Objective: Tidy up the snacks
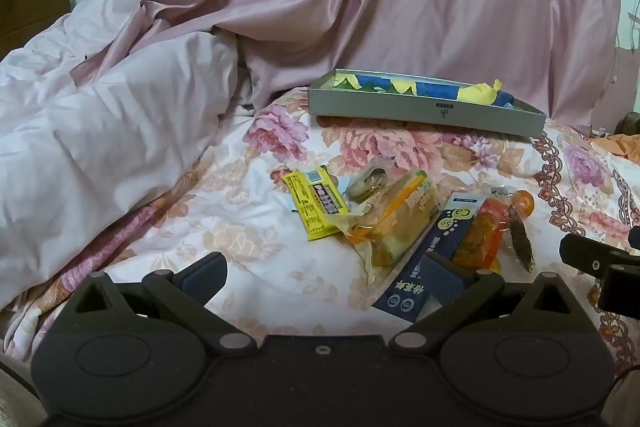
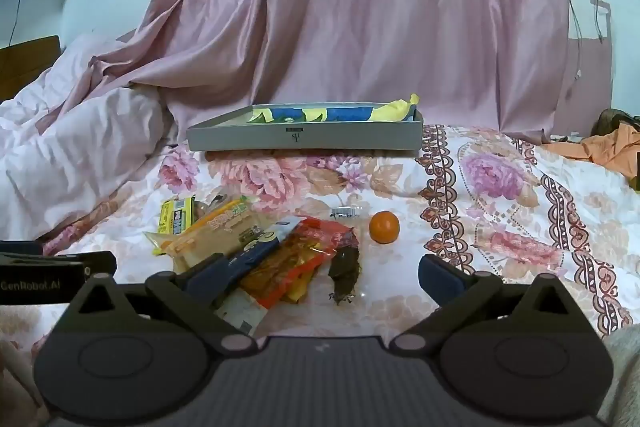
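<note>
Snacks heaped on floral bedspread [image 2: 500,195], grey tray [image 2: 304,139] well beyond them. Navy box [image 1: 424,267] lies long axis toward left gripper [image 1: 324,271], its near end by that gripper's right finger. Orange [image 2: 384,227] sits apart, ahead of right gripper [image 2: 320,273]. Both grippers spread wide, holding nothing. Left looks nearer the pile.

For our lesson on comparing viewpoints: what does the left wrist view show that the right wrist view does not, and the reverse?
Only the left wrist view: the round clear-wrapped snack behind the orange-striped cake pack.
Only the right wrist view: the orange cloth in full, and the whole small orange fruit, lying alone.
Both: the grey tray, the yellow bar, the navy box, the red packet.
</note>
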Demonstrator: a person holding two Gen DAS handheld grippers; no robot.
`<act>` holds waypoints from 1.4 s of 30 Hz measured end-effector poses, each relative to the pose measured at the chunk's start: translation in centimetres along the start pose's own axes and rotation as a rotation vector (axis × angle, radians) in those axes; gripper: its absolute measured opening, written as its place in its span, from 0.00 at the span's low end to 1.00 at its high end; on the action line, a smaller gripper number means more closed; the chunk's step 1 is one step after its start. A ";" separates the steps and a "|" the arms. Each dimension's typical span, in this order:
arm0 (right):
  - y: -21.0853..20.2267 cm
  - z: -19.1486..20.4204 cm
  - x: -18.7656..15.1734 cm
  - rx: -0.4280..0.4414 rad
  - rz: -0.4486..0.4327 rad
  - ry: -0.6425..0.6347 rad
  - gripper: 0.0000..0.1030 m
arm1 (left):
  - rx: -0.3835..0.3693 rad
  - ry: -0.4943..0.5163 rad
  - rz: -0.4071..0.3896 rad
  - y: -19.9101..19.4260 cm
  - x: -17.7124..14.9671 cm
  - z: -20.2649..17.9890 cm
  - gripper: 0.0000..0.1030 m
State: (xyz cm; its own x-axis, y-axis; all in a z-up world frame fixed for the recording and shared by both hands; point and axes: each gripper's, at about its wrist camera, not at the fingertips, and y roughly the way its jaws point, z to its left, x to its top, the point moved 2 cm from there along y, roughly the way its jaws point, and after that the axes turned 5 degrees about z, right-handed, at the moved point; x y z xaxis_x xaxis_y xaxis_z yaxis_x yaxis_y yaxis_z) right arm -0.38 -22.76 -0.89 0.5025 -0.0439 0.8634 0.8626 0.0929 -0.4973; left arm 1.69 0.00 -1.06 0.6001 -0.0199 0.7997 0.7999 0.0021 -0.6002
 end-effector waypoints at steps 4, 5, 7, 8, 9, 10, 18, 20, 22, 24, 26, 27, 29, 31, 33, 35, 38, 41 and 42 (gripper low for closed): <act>0.1 -0.1 0.0 0.001 0.002 0.001 1.00 | -0.002 -0.002 0.001 0.0 0.0 0.0 0.99; 0.1 -0.1 0.0 0.000 0.001 0.001 1.00 | -0.002 -0.002 0.001 0.1 0.0 0.0 0.99; 0.0 -0.1 0.0 0.000 0.001 0.000 1.00 | -0.001 -0.002 0.003 0.1 0.0 0.0 0.99; 0.0 0.0 0.0 0.000 0.001 -0.001 1.00 | -0.001 -0.001 0.002 0.0 0.0 0.0 0.99; 0.0 0.0 0.0 0.000 0.000 -0.002 1.00 | -0.001 -0.001 0.002 0.0 0.0 0.0 0.99; 0.1 -0.1 0.0 0.004 0.004 0.005 1.00 | 0.000 -0.001 0.003 0.0 0.0 0.0 0.99; 0.1 0.0 -0.1 0.006 0.006 0.003 1.00 | -0.001 -0.002 0.004 0.0 0.0 0.0 0.99; 0.0 -0.2 0.0 0.006 0.006 0.003 1.00 | -0.001 -0.002 0.004 0.0 0.0 0.0 0.99; 0.0 0.1 -0.1 0.007 0.006 0.001 1.00 | -0.001 -0.002 0.004 0.0 0.0 0.0 0.99; 0.1 0.2 -0.1 0.007 0.006 0.002 1.00 | -0.001 -0.001 0.005 0.0 0.0 0.0 0.99; 0.2 0.2 -0.2 0.007 0.007 0.002 1.00 | -0.001 -0.001 0.005 0.0 0.0 0.0 0.99; 0.1 0.2 -0.2 0.007 0.007 0.002 1.00 | -0.001 -0.001 0.005 0.0 0.0 0.0 0.99; 0.1 0.1 -0.1 0.008 0.007 0.004 1.00 | -0.001 -0.001 0.006 0.0 0.0 0.0 0.99; 0.2 0.0 -0.1 0.009 0.008 0.005 1.00 | 0.000 -0.001 0.006 0.0 0.0 0.0 0.99; 0.2 0.0 -0.1 0.010 0.008 0.006 1.00 | -0.001 -0.001 0.006 0.0 0.0 0.0 0.99; 0.2 0.1 -0.1 0.010 0.008 0.006 1.00 | -0.001 -0.001 0.006 0.0 0.0 0.0 0.99; 0.2 0.0 -0.1 0.011 0.009 0.008 1.00 | -0.001 0.000 0.007 0.1 0.0 0.0 0.99; 0.2 0.1 -0.1 0.010 0.009 0.008 1.00 | -0.001 0.000 0.007 0.1 0.0 0.0 0.99; 0.2 0.1 -0.1 0.009 0.009 0.009 1.00 | 0.000 0.000 0.007 0.1 0.0 0.0 0.99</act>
State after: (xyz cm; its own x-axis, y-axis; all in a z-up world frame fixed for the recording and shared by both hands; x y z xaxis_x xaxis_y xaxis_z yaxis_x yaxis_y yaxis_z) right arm -0.32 -22.62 -1.08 0.5105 -0.0515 0.8583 0.8576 0.1028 -0.5039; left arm 1.74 -0.04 -1.08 0.6056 -0.0197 0.7955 0.7957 0.0019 -0.6057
